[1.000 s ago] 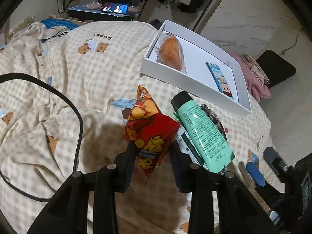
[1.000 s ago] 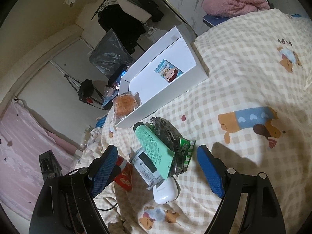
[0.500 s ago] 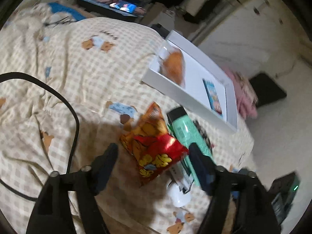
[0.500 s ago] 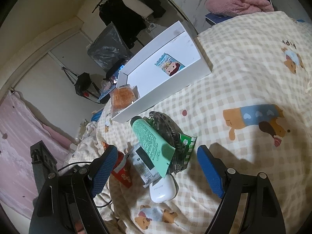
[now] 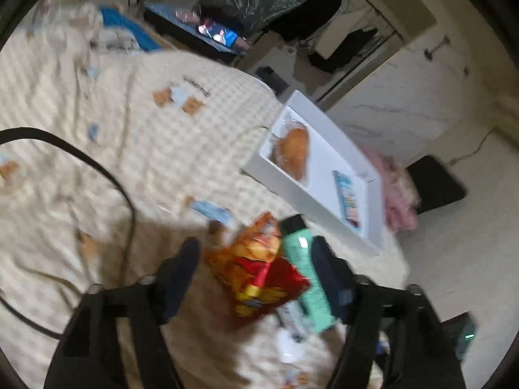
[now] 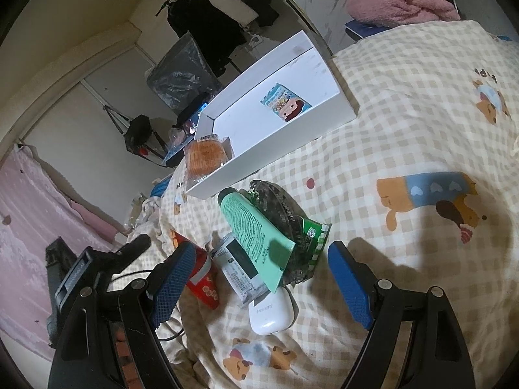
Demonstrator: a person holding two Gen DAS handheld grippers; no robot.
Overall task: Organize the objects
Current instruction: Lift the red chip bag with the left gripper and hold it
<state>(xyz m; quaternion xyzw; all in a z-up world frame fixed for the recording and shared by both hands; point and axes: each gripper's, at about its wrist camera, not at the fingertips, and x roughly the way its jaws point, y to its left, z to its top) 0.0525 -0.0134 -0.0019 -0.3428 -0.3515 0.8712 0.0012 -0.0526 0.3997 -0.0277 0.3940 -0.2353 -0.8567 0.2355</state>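
Note:
A red and orange snack bag (image 5: 256, 272) lies on the checked bedspread beside a green tube (image 5: 306, 278). My left gripper (image 5: 256, 269) is open, its fingers either side of the bag, not touching it. The view is blurred. My right gripper (image 6: 259, 278) is open above the pile: the green tube (image 6: 253, 227), a white packet (image 6: 238, 272), a green sachet (image 6: 311, 240), a dark hair clip (image 6: 279, 204), a white charger (image 6: 271, 309) and the red bag (image 6: 202, 278). A white box (image 6: 279, 142) holds a wrapped bun (image 6: 204, 155) and a cartoon packet (image 6: 285, 103).
A black cable (image 5: 97, 175) loops across the bedspread at left. Pink clothes (image 6: 402, 3) lie past the bed's far edge. A black bag (image 6: 181, 71) and a lit tablet (image 5: 217, 34) stand behind the box. The bed edge drops off right of the box (image 5: 324, 168).
My left gripper has opened and let go of the red snack bag, which now lies on the bed, and has pulled back and up. The right gripper has barely moved.

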